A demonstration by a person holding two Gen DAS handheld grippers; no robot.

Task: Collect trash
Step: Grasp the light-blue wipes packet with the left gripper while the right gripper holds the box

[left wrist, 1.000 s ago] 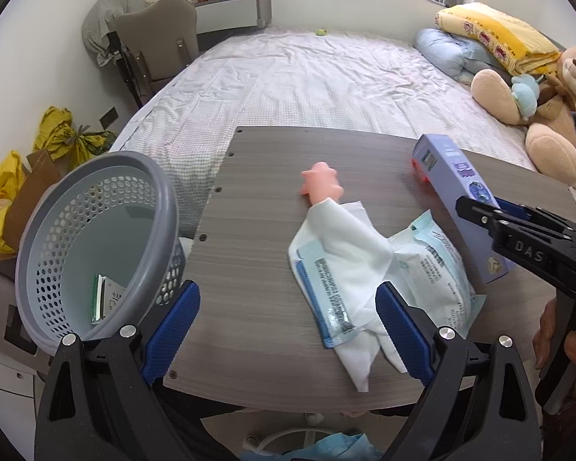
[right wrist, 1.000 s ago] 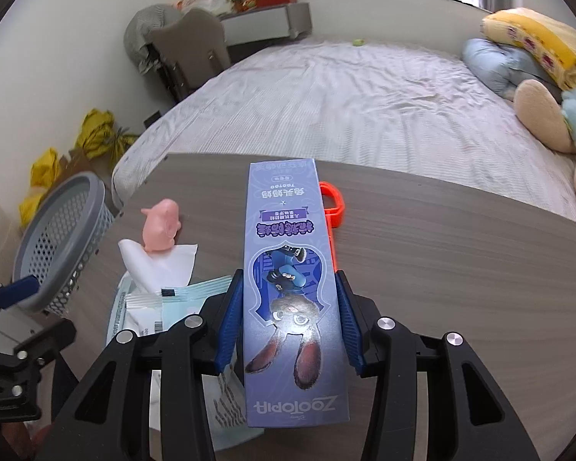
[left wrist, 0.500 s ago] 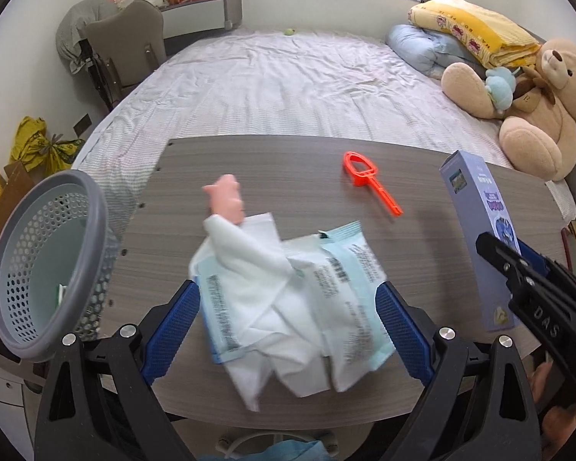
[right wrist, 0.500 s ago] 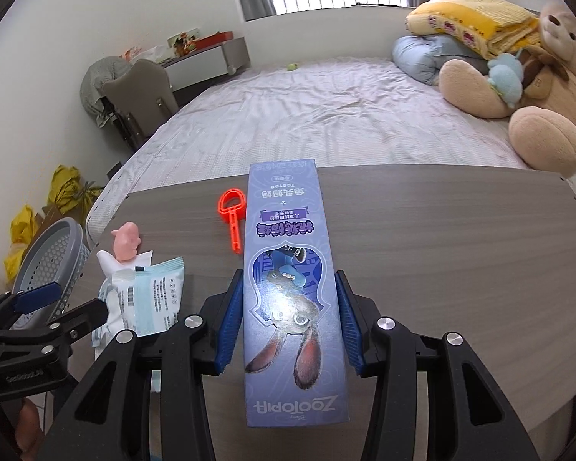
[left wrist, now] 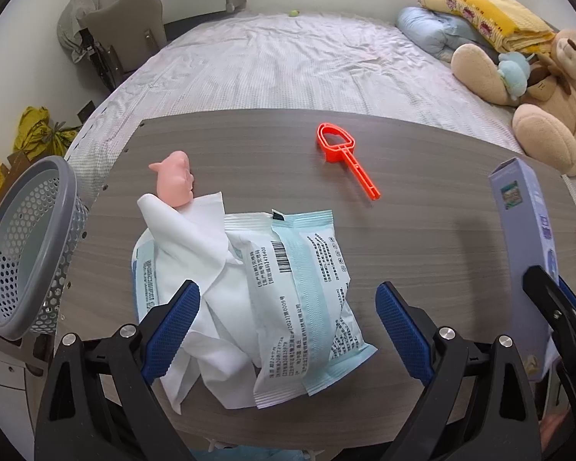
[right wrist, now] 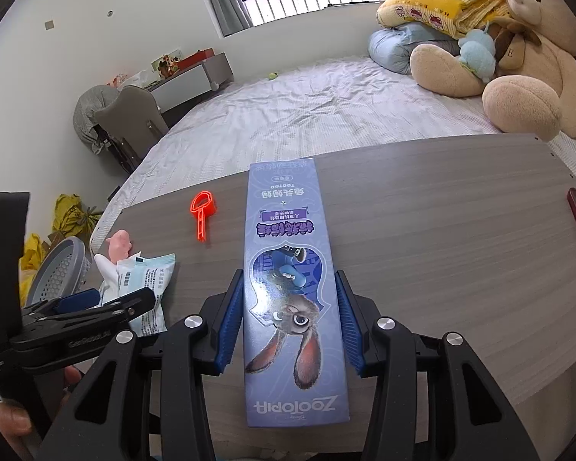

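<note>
My right gripper has its ribbed blue pads clamped on the flat sides of a long purple cardboard box, held above the wood-grain table. My left gripper, tilted downward, has its fingers wide apart astride a crinkly plastic packet and white tissue; whether they touch, I cannot tell. The perforated grey basket sits at the table's left edge.

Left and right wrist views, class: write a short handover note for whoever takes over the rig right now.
Right gripper: shut on the tall purple cardboard box, held above the grey wood-grain table.
Left gripper: open, empty, fingers either side of the pale blue plastic wipes packet and white tissue.
Grey perforated plastic basket: off the table's left edge.
Left: bin box, packet, tissue.
</note>
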